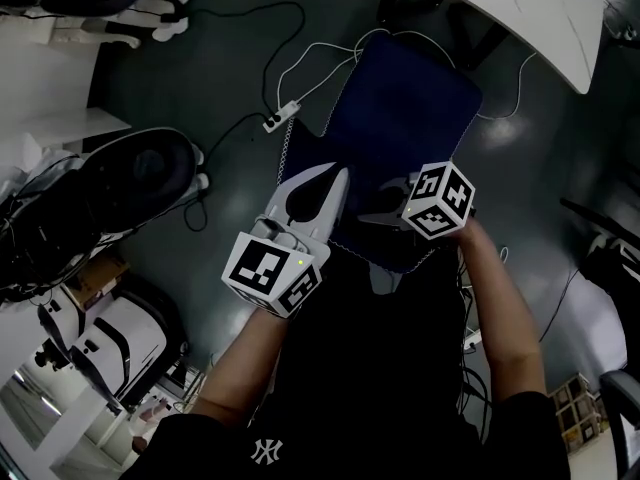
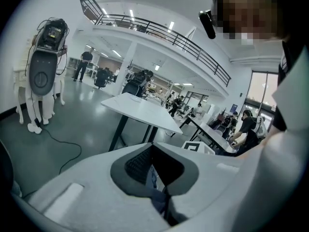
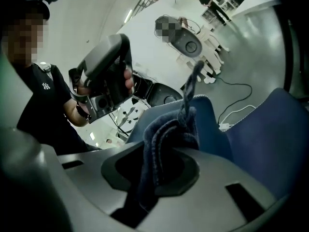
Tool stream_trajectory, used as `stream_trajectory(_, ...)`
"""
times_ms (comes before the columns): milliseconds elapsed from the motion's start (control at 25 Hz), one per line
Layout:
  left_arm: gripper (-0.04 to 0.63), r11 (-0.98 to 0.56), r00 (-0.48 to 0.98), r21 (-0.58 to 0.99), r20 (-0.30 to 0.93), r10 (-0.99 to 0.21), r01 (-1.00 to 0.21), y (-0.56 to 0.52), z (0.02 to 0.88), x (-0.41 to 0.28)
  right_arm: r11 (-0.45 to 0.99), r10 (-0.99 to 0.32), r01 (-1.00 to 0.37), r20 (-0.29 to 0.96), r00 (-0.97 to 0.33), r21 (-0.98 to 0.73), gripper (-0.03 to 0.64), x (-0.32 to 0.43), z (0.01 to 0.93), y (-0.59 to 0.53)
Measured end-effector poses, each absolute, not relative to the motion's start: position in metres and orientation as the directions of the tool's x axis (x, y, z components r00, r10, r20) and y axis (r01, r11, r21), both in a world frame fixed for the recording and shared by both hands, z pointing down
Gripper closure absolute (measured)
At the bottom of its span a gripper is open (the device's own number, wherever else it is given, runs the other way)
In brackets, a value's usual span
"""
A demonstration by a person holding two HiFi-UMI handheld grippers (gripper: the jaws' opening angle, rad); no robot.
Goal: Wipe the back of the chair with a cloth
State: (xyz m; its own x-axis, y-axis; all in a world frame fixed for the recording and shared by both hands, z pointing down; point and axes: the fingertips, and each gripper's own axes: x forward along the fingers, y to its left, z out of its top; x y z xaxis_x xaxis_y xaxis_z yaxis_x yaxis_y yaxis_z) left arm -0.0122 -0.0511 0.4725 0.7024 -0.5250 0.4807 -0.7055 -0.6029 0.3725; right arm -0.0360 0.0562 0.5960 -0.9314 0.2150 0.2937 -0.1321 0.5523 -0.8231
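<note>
A dark blue cloth [image 1: 405, 108] with a pale stitched edge hangs spread out in front of me, held at its near edge by both grippers. My left gripper [image 1: 340, 178], white-jawed, grips the cloth's left edge; a sliver of blue cloth [image 2: 158, 199] shows between its shut jaws [image 2: 161, 187]. My right gripper [image 1: 375, 215], under its marker cube, grips the near right edge. In the right gripper view, bunched cloth folds [image 3: 166, 129] stick up from that gripper's shut jaws [image 3: 154, 173]. A black office chair [image 1: 130, 183] stands at my left, apart from both grippers.
A white table [image 1: 530, 8] fills the far right corner. A power strip [image 1: 278, 118] and loose cables lie on the dark floor behind the cloth. White equipment stands at the lower left [image 1: 110, 348]. The left gripper view shows another white table [image 2: 145, 111].
</note>
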Motion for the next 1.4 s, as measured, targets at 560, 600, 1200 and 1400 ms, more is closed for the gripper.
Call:
stream_trajectory(560,0.588,-0.6,0.713,0.397,0.491,-0.501,-0.695,-0.083,0.53,-0.001,0.577,0.114,-0.331,0.474,-0.873,-0.747,0.54,0.003,0.75,-0.003)
stream_trajectory(600,0.588,-0.598,0.711,0.397,0.494,-0.5,-0.696,-0.086,0.535,-0.001,0.577,0.122,-0.339,0.488,-0.864,-0.743,0.54,0.003,0.765,-0.006)
stream_trajectory(1200,0.588,-0.568,0.683,0.384,0.475,-0.555,-0.728,-0.11,0.555,-0.006,0.526,0.256,-0.298,0.482,-0.838,-0.797,0.541,-0.037,0.873,-0.002)
stream_trajectory(1400,0.588,-0.558,0.673,0.381,0.483,-0.56,-0.737,-0.102,0.543,-0.015,0.521,0.262,-0.251,0.433,-0.863,-0.816,0.541,-0.053,0.829,0.0)
